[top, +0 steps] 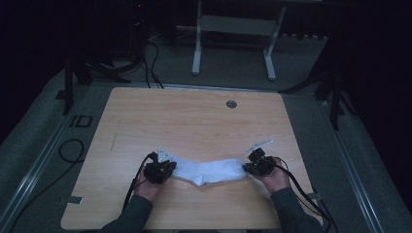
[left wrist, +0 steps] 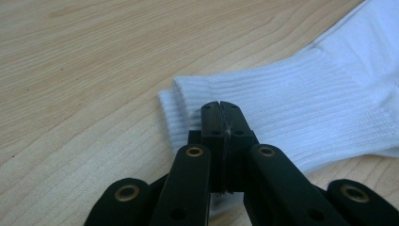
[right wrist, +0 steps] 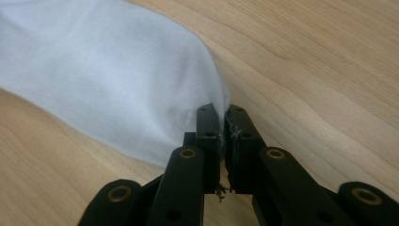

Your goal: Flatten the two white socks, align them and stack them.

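Sock [top: 209,172] stretched between claws, left claw [left wrist: 220,117] on cuff, right claw [right wrist: 221,123] on toe

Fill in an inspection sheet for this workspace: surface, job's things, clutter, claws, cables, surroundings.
Surface: wooden table, bare apart from the sock; round hole near far edge.
Job's things: white sock lying flat between both claws.
Clutter: nothing seen.
Claws: left claw shut on the ribbed cuff; right claw shut on the toe end.
Cables: one trails from each claw toward the person; more on the floor.
Surroundings: dark room, grey floor, stand legs beyond.
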`<action>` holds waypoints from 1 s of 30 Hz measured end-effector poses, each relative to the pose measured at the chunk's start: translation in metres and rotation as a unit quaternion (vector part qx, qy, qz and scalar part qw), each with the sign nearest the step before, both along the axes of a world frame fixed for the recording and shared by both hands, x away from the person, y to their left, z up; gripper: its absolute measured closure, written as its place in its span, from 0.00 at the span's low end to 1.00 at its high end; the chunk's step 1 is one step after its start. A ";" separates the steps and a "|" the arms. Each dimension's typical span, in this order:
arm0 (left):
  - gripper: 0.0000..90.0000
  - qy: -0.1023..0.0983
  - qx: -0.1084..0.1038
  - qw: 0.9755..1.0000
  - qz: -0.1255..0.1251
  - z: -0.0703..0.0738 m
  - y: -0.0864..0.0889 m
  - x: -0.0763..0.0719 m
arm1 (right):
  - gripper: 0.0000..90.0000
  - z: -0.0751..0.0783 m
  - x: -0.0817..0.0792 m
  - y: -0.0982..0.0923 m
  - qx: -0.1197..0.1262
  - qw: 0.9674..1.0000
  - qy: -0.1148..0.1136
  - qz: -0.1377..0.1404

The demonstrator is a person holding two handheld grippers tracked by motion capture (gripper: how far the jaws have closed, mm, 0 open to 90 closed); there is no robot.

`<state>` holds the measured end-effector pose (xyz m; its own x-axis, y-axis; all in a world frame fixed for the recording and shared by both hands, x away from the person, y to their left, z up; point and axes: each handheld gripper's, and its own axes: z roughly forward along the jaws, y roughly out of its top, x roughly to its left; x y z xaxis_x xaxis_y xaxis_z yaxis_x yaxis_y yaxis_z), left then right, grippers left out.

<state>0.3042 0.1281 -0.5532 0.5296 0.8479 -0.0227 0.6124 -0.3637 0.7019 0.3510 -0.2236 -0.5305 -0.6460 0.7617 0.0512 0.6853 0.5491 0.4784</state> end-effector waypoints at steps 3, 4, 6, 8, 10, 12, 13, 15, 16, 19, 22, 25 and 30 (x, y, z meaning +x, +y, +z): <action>0.95 0.001 -0.007 1.000 -0.003 0.000 0.000 0.000 | 0.81 -0.001 0.003 0.000 0.012 1.000 0.002 0.003; 0.94 0.001 -0.009 1.000 -0.004 0.000 0.000 0.000 | 0.75 0.002 0.003 -0.001 0.016 1.000 -0.002 0.002; 0.92 0.000 -0.013 1.000 -0.003 0.001 0.000 -0.001 | 0.69 0.006 0.003 -0.003 0.022 1.000 -0.007 0.002; 0.91 0.000 -0.013 1.000 -0.006 0.001 0.000 -0.001 | 0.65 0.011 0.002 -0.006 0.032 0.999 -0.012 0.000; 0.91 -0.002 -0.015 1.000 -0.005 0.002 0.000 -0.001 | 0.63 0.015 0.002 -0.008 0.038 0.999 -0.015 -0.002; 0.90 -0.004 -0.020 1.000 -0.005 0.002 0.000 -0.001 | 0.61 0.018 0.001 -0.010 0.045 0.999 -0.019 -0.004; 0.89 -0.005 -0.020 1.000 -0.007 0.003 0.001 -0.001 | 0.60 0.019 0.001 -0.010 0.046 0.999 -0.021 -0.005; 0.87 -0.008 -0.014 1.000 -0.009 0.004 0.001 -0.001 | 0.60 0.021 0.001 -0.011 0.052 0.998 -0.023 -0.008; 0.86 -0.011 -0.014 1.000 -0.009 0.005 0.001 -0.002 | 0.59 0.021 0.001 -0.011 0.054 0.998 -0.024 -0.009; 0.85 -0.020 -0.017 1.000 -0.007 0.007 0.002 -0.002 | 0.59 0.022 0.003 -0.011 0.059 0.998 -0.027 -0.014; 0.85 -0.025 -0.021 0.999 -0.003 0.009 0.005 -0.002 | 0.58 0.024 0.004 -0.012 0.066 0.997 -0.030 -0.022; 0.83 -0.035 -0.014 0.999 0.004 0.012 0.008 -0.002 | 0.58 0.025 0.005 -0.013 0.066 0.997 -0.029 -0.024; 0.82 -0.035 -0.020 0.999 0.016 0.016 0.017 -0.001 | 0.57 0.022 0.005 -0.015 0.068 0.997 -0.025 -0.027</action>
<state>0.3031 0.1452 -0.5375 0.5043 0.8633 -0.0203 0.5714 -0.3159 0.7574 0.3564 -0.2384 -0.5083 -0.6089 0.7833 0.1249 0.6851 0.4400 0.5805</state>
